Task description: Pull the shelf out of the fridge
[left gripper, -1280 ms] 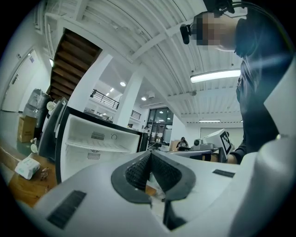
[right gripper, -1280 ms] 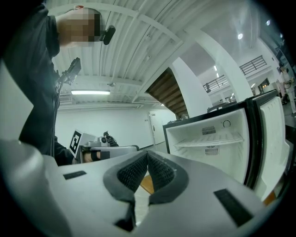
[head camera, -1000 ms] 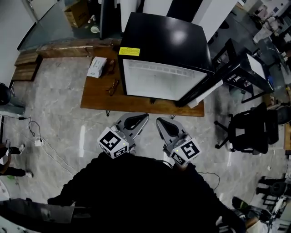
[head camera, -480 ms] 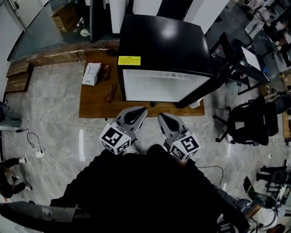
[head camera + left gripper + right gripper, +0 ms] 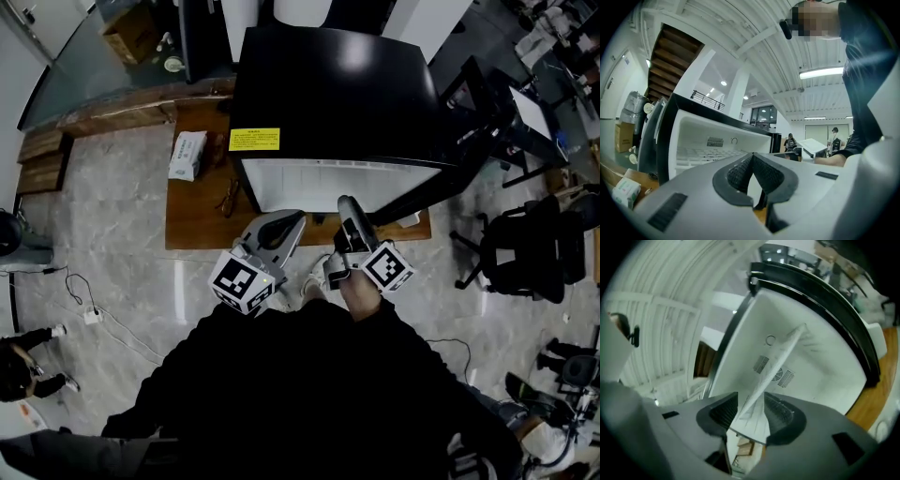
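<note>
A black mini fridge [image 5: 337, 94] stands on a low wooden table [image 5: 197, 220] with its door [image 5: 412, 199] swung open to the right. Its white shelf [image 5: 780, 352] sits inside the white cavity and looks tilted in the right gripper view, because that gripper is rolled on its side. My right gripper [image 5: 345, 214] [image 5: 752, 408] is just in front of the opening. Its jaws are opening, and the shelf's front edge shows in the gap with space on both sides. My left gripper [image 5: 281, 225] [image 5: 752, 157] hangs lower left of the opening, shut and empty. The shelf [image 5: 701, 152] shows beyond it.
A tissue pack [image 5: 187, 155] and a pair of glasses [image 5: 228, 197] lie on the table left of the fridge. A black desk [image 5: 497, 122] and an office chair [image 5: 525, 248] stand to the right. A cable [image 5: 94, 314] trails over the marble floor at the left.
My right gripper has rolled onto its side and moved forward to the fridge opening. The left gripper has barely moved. The fridge looks nearer in the head view.
</note>
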Action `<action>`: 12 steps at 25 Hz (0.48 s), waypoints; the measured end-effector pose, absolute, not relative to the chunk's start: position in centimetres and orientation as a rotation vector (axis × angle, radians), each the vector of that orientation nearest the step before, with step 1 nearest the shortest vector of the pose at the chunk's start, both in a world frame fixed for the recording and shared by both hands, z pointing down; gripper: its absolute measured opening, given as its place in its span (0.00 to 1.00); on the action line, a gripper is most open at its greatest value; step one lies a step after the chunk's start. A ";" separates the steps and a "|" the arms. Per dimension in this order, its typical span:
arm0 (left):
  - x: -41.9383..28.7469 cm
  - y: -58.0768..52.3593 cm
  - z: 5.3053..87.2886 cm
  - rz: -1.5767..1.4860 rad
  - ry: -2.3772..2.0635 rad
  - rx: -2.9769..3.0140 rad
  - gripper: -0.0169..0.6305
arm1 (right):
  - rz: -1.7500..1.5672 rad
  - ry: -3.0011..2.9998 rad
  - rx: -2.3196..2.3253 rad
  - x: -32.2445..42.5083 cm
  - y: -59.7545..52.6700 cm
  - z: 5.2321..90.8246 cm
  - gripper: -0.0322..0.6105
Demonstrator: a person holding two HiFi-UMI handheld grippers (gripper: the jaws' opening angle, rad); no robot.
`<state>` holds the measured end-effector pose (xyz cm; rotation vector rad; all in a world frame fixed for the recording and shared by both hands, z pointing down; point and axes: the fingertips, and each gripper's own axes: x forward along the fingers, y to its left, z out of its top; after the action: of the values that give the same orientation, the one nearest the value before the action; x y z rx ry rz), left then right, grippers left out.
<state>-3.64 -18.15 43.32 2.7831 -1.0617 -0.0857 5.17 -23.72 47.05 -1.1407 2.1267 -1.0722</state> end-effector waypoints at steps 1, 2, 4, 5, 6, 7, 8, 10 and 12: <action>-3.5 -18.6 43.3 -0.082 -1.067 2.780 0.04 | -1.114 2.055 -1.149 5.6 -24.9 47.7 0.32; -3.4 -19.0 43.3 -0.079 -1.073 2.777 0.04 | -1.181 1.970 -1.194 6.3 -25.9 49.0 0.35; -3.2 -19.9 43.5 -0.071 -1.082 2.777 0.04 | -1.324 1.774 -1.266 7.2 -27.8 52.2 0.38; -3.1 -20.4 43.7 -0.063 -1.083 2.779 0.04 | -1.362 1.692 -1.244 7.1 -29.0 53.0 0.39; -3.0 -20.9 43.8 -0.054 -1.083 2.780 0.04 | -1.380 1.624 -1.201 6.8 -30.2 53.4 0.42; -2.9 -21.3 43.9 -0.049 -1.084 2.778 0.04 | -1.381 1.575 -1.156 6.3 -31.4 53.4 0.44; -2.8 -21.6 44.0 -0.046 -1.085 2.775 0.04 | -1.372 1.546 -1.123 6.0 -32.5 53.4 0.46; -2.5 -22.1 44.3 -0.041 -1.087 2.770 0.04 | -1.365 1.513 -1.106 5.5 -34.2 53.5 0.47; -2.4 -22.4 44.7 -0.032 -1.087 2.763 0.04 | -1.375 1.491 -1.105 5.0 -35.5 53.9 0.47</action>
<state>-2.35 -22.41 44.68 2.7630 -1.0869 -0.0324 5.04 -35.53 53.92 -1.1052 1.4909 -1.3754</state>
